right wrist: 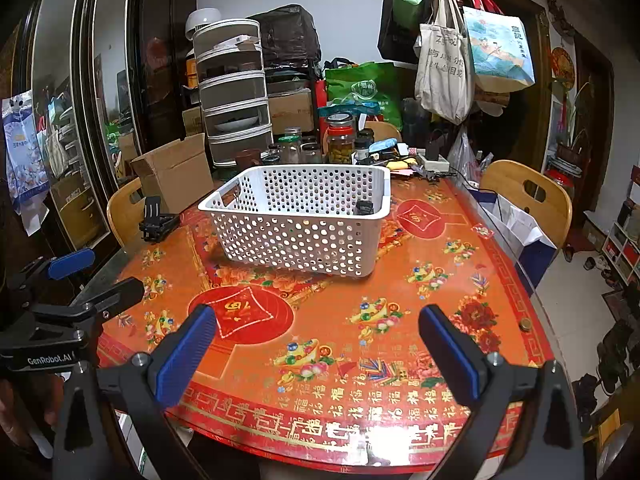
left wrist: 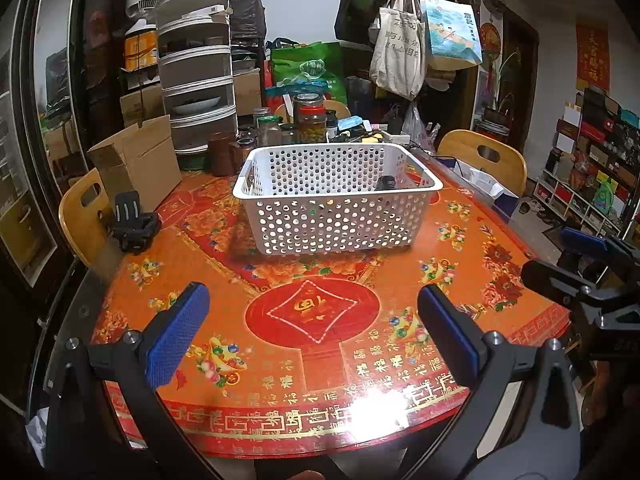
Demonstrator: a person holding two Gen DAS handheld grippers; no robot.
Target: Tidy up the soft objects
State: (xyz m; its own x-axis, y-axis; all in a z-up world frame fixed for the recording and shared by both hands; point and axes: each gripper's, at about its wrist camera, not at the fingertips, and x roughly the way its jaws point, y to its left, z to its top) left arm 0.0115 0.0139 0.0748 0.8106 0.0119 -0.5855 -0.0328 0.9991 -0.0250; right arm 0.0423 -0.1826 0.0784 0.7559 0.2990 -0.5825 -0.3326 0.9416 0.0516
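A white perforated plastic basket [left wrist: 340, 216] stands on the orange-red patterned table [left wrist: 320, 360]; it also shows in the right wrist view [right wrist: 296, 236]. A small dark object [left wrist: 386, 183] lies inside it near the right wall, also seen in the right wrist view [right wrist: 364, 208]. My left gripper [left wrist: 314, 320] is open and empty above the table's near edge. My right gripper [right wrist: 318, 340] is open and empty, also near the front edge; it shows at the right of the left wrist view [left wrist: 576, 264]. The left gripper shows at the left of the right wrist view [right wrist: 88, 276].
A black clip-like holder [left wrist: 134, 224] sits at the table's left edge. A cardboard box [left wrist: 136, 160], stacked food covers [left wrist: 196, 72], jars [left wrist: 312, 120] and clutter line the far side. Wooden chairs [left wrist: 484, 156] stand around. Bags hang on a rack [left wrist: 404, 40].
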